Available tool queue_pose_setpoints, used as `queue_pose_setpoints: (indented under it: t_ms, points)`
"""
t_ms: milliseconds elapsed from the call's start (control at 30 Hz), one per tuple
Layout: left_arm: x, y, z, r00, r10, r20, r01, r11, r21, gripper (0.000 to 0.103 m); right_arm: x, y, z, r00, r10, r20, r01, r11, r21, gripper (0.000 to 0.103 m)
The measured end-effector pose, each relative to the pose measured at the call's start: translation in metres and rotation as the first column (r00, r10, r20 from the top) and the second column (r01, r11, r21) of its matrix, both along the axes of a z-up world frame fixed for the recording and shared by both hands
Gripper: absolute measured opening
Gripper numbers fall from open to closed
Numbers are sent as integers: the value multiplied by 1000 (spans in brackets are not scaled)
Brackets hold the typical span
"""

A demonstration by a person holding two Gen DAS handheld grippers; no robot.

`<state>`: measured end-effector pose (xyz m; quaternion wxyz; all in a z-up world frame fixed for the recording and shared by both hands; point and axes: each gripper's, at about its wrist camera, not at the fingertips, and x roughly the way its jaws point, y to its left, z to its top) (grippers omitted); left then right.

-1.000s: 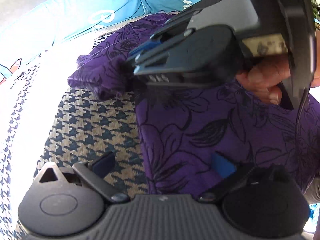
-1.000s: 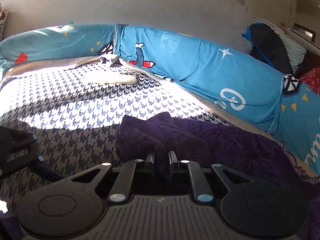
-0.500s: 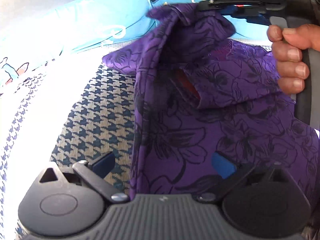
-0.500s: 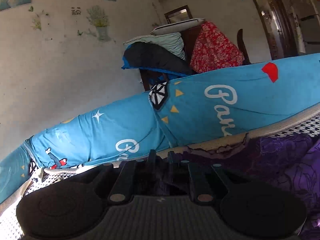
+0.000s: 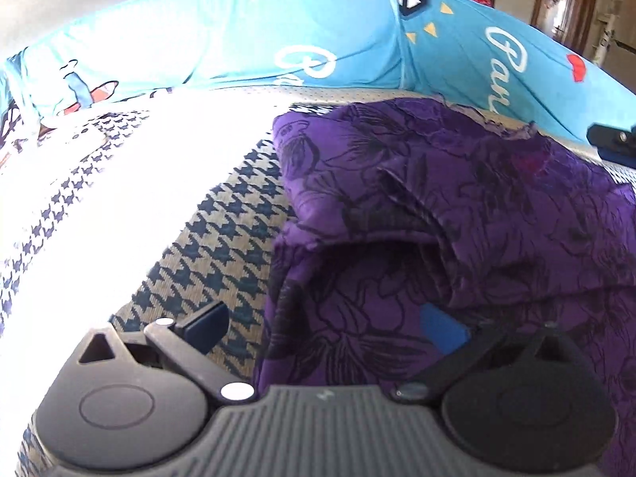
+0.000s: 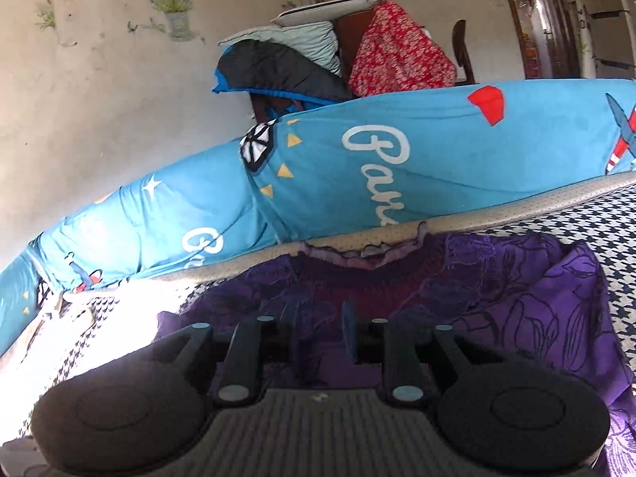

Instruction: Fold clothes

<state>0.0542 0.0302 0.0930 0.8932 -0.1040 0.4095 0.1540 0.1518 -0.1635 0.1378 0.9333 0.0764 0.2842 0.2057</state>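
A purple floral garment point(image 5: 457, 206) is spread on the houndstooth bed cover point(image 5: 222, 246), partly folded over itself. The left gripper point(image 5: 322, 328) is held with its jaws spread wide and released; one finger is seen over bare cover, the other over the garment's near edge, with cloth lying between them. The right gripper point(image 6: 318, 334) is shown with its jaws parted by a narrow gap, nothing clamped, directly above the purple fabric. A blue printed bolster point(image 6: 357, 167) is seen beyond both jaws.

sunlit houndstooth bed point(image 5: 222, 238), blue bolster point(image 6: 437, 167), stained decal wall point(image 6: 99, 91).
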Motion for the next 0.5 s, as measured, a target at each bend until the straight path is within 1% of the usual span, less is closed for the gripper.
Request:
queue_pose_setpoints:
  t_ms: [100,133,267,367,433,500]
  points:
    - [0,7,6,997,65,44,-65,998,4,103,-5,16,-5,996,93,-5,-93,995,-23,36]
    - [0,9,7,995,79,56,-80,997,4,103,-7,22,-6,992,122,-2,-122,992,-32,38]
    - [3,17,12,986,133,97,-134,991,4,103,-15,47,-11,977,215,8,-214,973,-85,41]
    - [11,25,8,984,160,79,-161,987,7,103,-20,64,-17,958,287,-1,-285,951,-118,44]
    - [14,31,4,982,182,57,-182,983,3,103,-24,75,-21,944,329,0,-325,934,-147,52]
    - [18,36,0,980,198,27,-198,980,-8,103,-28,84,-25,932,364,0,-357,916,-184,56]
